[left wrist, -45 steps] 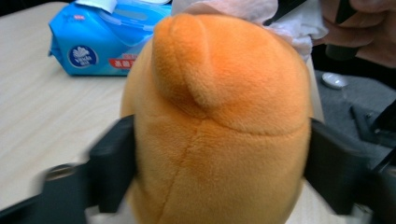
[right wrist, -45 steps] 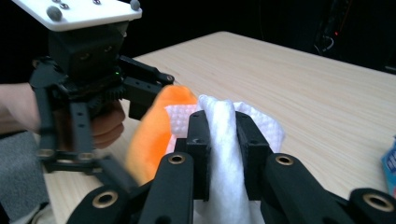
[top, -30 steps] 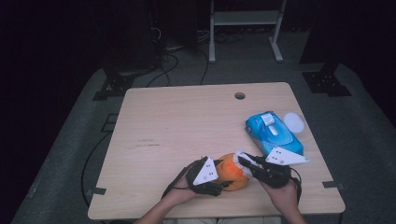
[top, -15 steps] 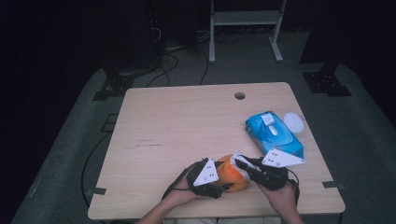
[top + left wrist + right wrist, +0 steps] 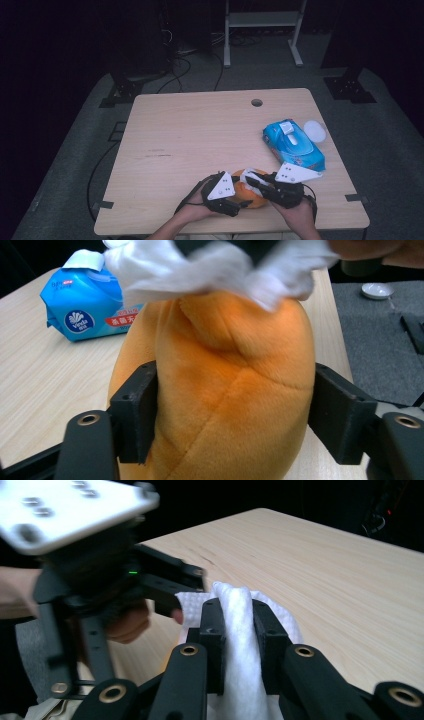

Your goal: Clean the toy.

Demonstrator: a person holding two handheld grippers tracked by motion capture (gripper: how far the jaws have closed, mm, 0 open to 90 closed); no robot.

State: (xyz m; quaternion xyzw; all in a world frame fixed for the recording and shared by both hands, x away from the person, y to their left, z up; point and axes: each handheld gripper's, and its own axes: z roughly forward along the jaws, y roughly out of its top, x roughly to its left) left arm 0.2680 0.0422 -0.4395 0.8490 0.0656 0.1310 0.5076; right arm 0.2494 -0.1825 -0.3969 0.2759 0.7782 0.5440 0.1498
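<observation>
1. High view:
   - Plush toy [image 5: 250, 197], orange, sits at the near edge of the table [image 5: 200, 130], between the two tools.
   - The left gripper [image 5: 242, 204] comes at it from the left, the right gripper [image 5: 252, 181] from the right and slightly farther back.
   - The right gripper carries a white wipe [image 5: 252, 175] that lies on the toy's far upper side.
   - The blue wet-wipe pack [image 5: 293, 145] and a white round lid [image 5: 315, 131] lie well apart, toward the table's right edge.

2. Left gripper view:
   - The toy fills the gap between the black jaws, and both pads press into its plush flanks, so it is clamped.
   - The jaws have just been opening slightly, with the toy between them.
   - The toy's long axis runs away from the camera, along the jaws.
   - The wipe is bunched over the toy's far end, so I judge any wiping stroke must travel along that axis toward this gripper.

3. Right gripper view:
   - Its jaws are pinched tight on a fold of the wipe.
   - The left gripper stands just beyond, to the upper left.
   - The right hand is the one placed to work; the left only steadies the toy.

4. Against the earlier high views:
   - The right gripper has edged a little leftward over the toy.
   - The left hand, toy and pack lie as they did.
</observation>
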